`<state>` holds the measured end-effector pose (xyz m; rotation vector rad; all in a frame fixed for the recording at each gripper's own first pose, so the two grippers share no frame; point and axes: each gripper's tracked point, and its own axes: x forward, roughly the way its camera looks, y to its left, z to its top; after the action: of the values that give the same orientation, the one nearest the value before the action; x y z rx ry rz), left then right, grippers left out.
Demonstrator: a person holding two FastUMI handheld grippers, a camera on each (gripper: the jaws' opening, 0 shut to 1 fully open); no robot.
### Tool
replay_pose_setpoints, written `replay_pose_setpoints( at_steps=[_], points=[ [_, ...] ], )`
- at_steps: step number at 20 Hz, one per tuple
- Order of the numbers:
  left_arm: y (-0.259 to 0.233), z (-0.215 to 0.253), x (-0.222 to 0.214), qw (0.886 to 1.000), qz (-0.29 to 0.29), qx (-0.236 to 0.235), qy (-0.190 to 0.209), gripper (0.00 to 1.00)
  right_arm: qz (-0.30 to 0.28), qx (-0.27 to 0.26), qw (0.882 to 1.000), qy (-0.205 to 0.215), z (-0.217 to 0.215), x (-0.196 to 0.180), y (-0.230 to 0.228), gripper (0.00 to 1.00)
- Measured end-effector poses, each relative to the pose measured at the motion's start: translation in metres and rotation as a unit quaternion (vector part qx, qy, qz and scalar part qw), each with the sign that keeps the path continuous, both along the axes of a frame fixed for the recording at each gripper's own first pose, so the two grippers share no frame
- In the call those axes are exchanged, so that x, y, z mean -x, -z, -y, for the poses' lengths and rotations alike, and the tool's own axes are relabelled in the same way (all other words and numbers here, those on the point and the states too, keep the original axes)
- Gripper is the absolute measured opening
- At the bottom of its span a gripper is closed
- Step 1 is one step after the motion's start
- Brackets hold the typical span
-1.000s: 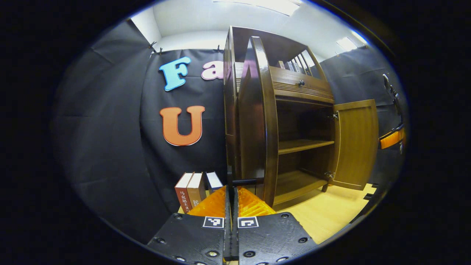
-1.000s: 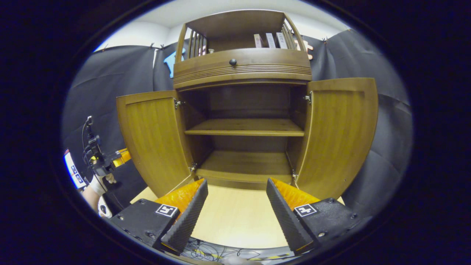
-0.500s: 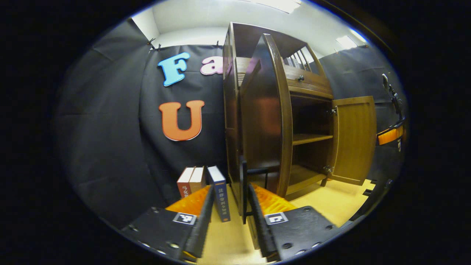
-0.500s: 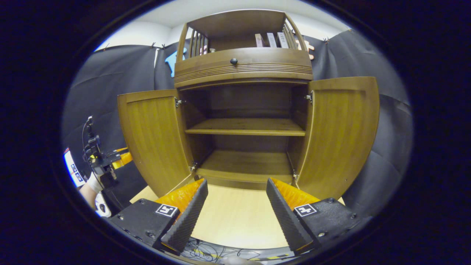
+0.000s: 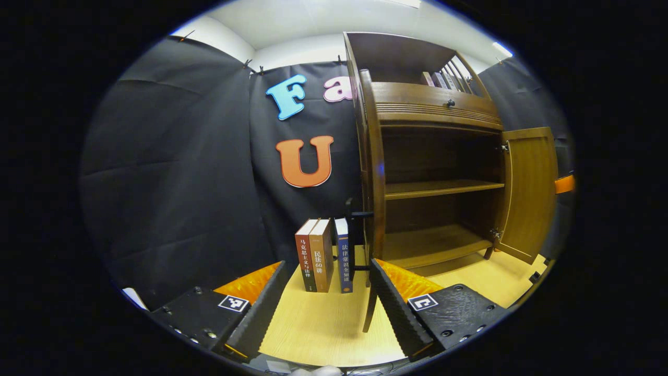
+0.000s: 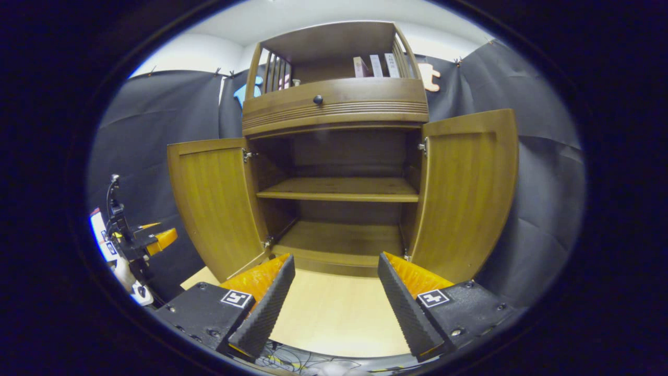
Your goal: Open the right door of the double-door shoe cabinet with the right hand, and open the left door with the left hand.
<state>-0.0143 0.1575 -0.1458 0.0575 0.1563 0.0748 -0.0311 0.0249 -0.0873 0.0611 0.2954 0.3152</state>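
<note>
Shoe cabinet point(image 6: 339, 156) is standing on the bench point(image 6: 334, 313) with both doors swung out — left door point(image 6: 214, 203), right door point(image 6: 469, 188). Left gripper point(image 5: 326, 300) jaws are sitting wide, holding nothing; the left door's edge point(image 5: 373, 198) is standing just ahead of its right finger. Three books point(image 5: 323, 256) are standing upright beside the cabinet. Right gripper point(image 6: 334, 297) jaws are also sitting wide, empty, facing the bare shelves point(image 6: 339, 190).

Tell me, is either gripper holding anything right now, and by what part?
Nothing is held. The left gripper is open, off the left door and its handle. The right gripper is open over the tabletop, clear of the right door.
</note>
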Motion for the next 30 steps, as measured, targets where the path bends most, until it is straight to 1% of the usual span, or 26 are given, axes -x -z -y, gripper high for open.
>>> replay_pose_setpoints(
  at_steps=[6, 8, 9, 10, 11, 12, 13, 14, 16, 17, 18, 20, 21, 22, 26, 30],
  points=[
    [-0.040, 0.053, 0.022, 1.000, 0.011, 0.014, -0.008, 0.96, 0.008, -0.004, 1.000, 0.007, 0.041, 0.014, -0.003, 1.00],
    [-0.056, 0.073, 0.028, 1.000, 0.019, 0.022, -0.005, 0.96, 0.012, -0.007, 1.000, 0.009, 0.052, 0.017, -0.008, 1.00],
    [-0.062, 0.080, 0.031, 0.999, 0.019, 0.027, -0.005, 0.93, 0.016, -0.009, 1.000, 0.010, 0.056, 0.018, -0.010, 1.00],
    [-0.071, 0.084, 0.037, 0.999, 0.018, 0.032, -0.007, 0.96, 0.019, -0.011, 1.000, 0.011, 0.061, 0.019, -0.013, 1.00],
    [-0.078, 0.090, 0.039, 0.999, 0.018, 0.036, -0.009, 0.93, 0.022, -0.013, 1.000, 0.013, 0.064, 0.019, -0.015, 1.00],
    [-0.087, 0.097, 0.040, 0.999, 0.022, 0.038, -0.009, 0.96, 0.024, -0.015, 0.999, 0.014, 0.068, 0.020, -0.017, 1.00],
    [-0.095, 0.104, 0.041, 0.999, 0.026, 0.039, -0.009, 0.96, 0.027, -0.018, 0.999, 0.016, 0.073, 0.022, -0.019, 1.00],
    [-0.099, 0.110, 0.041, 0.999, 0.025, 0.040, -0.009, 1.00, 0.029, -0.021, 0.999, 0.018, 0.076, 0.023, -0.022, 1.00],
    [-0.107, 0.119, 0.044, 0.999, 0.024, 0.030, -0.013, 1.00, 0.032, -0.026, 0.999, 0.023, 0.083, 0.026, -0.025, 1.00],
    [-0.113, 0.123, 0.045, 0.999, 0.026, 0.021, -0.017, 0.96, 0.033, -0.027, 0.999, 0.027, 0.087, 0.027, -0.026, 1.00],
    [-0.118, 0.128, 0.045, 0.999, 0.027, 0.014, -0.020, 0.96, 0.035, -0.030, 0.998, 0.031, 0.090, 0.027, -0.029, 1.00],
    [-0.125, 0.140, 0.047, 0.999, 0.027, 0.018, -0.020, 0.96, 0.040, -0.035, 0.998, 0.040, 0.097, 0.030, -0.034, 1.00],
    [-0.128, 0.149, 0.047, 0.999, 0.027, 0.021, -0.016, 1.00, 0.043, -0.037, 0.997, 0.045, 0.101, 0.031, -0.037, 1.00],
    [-0.132, 0.163, 0.046, 0.999, 0.030, 0.023, -0.009, 0.96, 0.046, -0.038, 0.997, 0.050, 0.104, 0.032, -0.040, 1.00],
    [-0.143, 0.207, 0.052, 0.999, 0.041, 0.018, 0.027, 0.96, 0.053, -0.040, 0.996, 0.066, 0.113, 0.037, -0.045, 1.00],
    [-0.135, 0.234, 0.065, 0.998, 0.040, 0.018, 0.044, 0.96, 0.059, -0.041, 0.994, 0.086, 0.122, 0.040, -0.046, 1.00]
  ],
)
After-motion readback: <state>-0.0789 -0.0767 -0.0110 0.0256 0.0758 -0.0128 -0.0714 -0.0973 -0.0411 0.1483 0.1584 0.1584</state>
